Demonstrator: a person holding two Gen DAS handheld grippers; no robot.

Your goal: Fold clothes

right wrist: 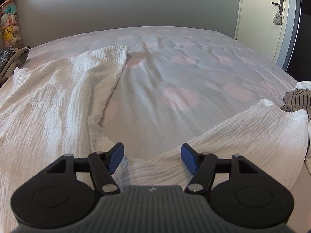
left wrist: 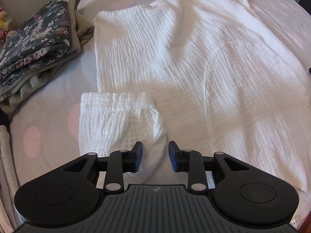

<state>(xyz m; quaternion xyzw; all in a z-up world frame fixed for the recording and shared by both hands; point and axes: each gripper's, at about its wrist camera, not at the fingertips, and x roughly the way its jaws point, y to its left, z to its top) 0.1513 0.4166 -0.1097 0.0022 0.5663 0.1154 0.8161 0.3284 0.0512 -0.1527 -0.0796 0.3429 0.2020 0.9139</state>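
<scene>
White crinkled-cotton garment point(left wrist: 175, 58) lies spread flat on the bed point(left wrist: 58, 101), filling the centre and right of the left wrist view; its cuffed sleeve end point(left wrist: 118, 124) lies at lower centre, folded in beside the body of the garment. Left tongs point(left wrist: 155, 156) stand apart at the bottom centre of that view, blue pads point(left wrist: 138, 158) on either side of the sleeve's rounded edge, gripping nothing. Bed cover is pale lilac-grey with faint pink spots. Folded pile in the upper left of the same view: dark floral fabric point(left wrist: 37, 35) on top of beige fleece point(left wrist: 81, 33), lying just beside the white garment's left edge. Pale beige cloth point(left wrist: 5, 167) at the far left edge, kind cannot be told. In the right wrist view the same white garment point(right wrist: 48, 97) covers the left side, and another stretch of it point(right wrist: 252, 132) runs across the lower right, with bare bed cover point(right wrist: 175, 77) between. Right tongs point(right wrist: 152, 158) are wide apart at bottom centre, poised over the garment's near edge, holding nothing. Striped grey cloth point(right wrist: 297, 99) at the right edge, touching the white fabric. Soft toys point(right wrist: 8, 23) stacked at the upper left against a grey wall point(right wrist: 136, 5); cream door point(right wrist: 258, 15) with a handle at upper right.
</scene>
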